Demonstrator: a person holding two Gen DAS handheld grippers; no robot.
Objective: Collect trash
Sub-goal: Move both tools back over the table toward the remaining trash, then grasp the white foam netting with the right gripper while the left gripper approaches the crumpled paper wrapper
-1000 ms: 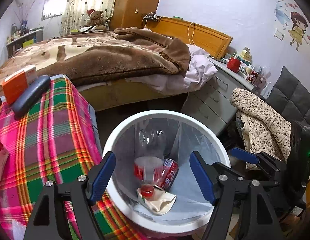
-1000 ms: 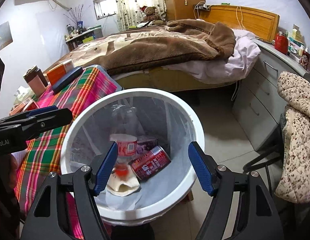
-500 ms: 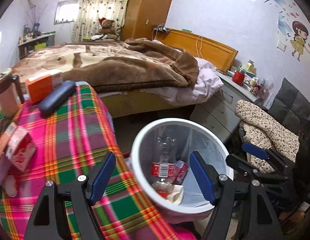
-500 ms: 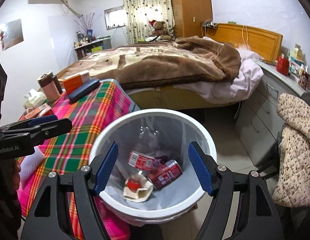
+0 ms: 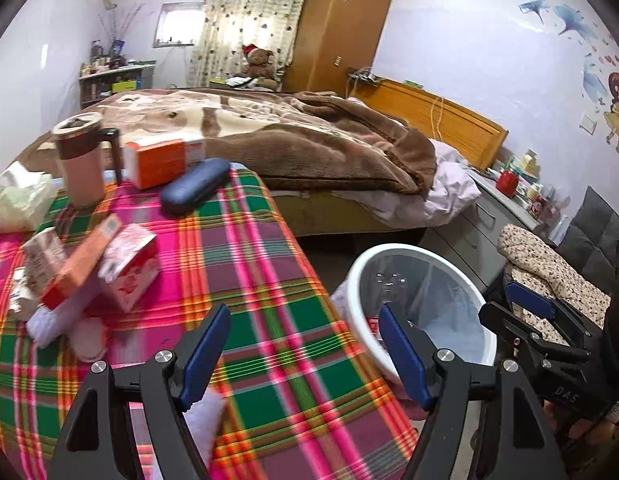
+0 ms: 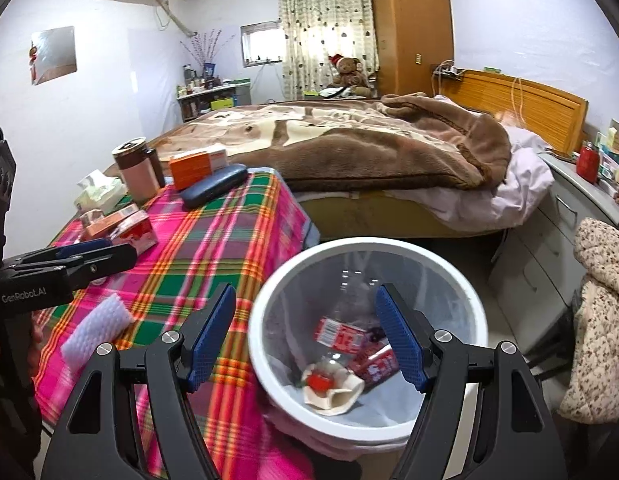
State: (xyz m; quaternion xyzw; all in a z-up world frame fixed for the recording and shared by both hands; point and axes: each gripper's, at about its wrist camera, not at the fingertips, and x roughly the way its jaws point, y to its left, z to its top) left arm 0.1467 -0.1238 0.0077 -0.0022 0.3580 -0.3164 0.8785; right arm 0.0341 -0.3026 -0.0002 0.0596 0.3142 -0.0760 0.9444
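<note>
Left gripper: jaws spread wide, nothing between them; held above the near edge of the worktop, beside the bin.
Right gripper: jaws spread wide, empty; held over the near-left rim of the bin.
Bin: white, round, lined with a clear bag; stands on the floor just beside the right edge of the worktop.
Bin contents: a clear plastic bottle with a red-and-white label lying tilted, cap end down; a red can beside it; a crumpled cream wrapper at the bottom under the bottle's cap.
Worktop: covered in a pink, green and orange plaid cloth.
Worktop, far edge: a lidded mug, an orange box and a dark blue case lying slantwise.
Worktop, left edge: a tissue pack; nearer, a cluster of small red-and-white cartons and an orange carton, touching one another.
Worktop, near-left corner: a white foam block; in the left wrist view it is blurred and partly hidden by the jaws.
Surroundings: a bed with a brown blanket behind the worktop.
</note>
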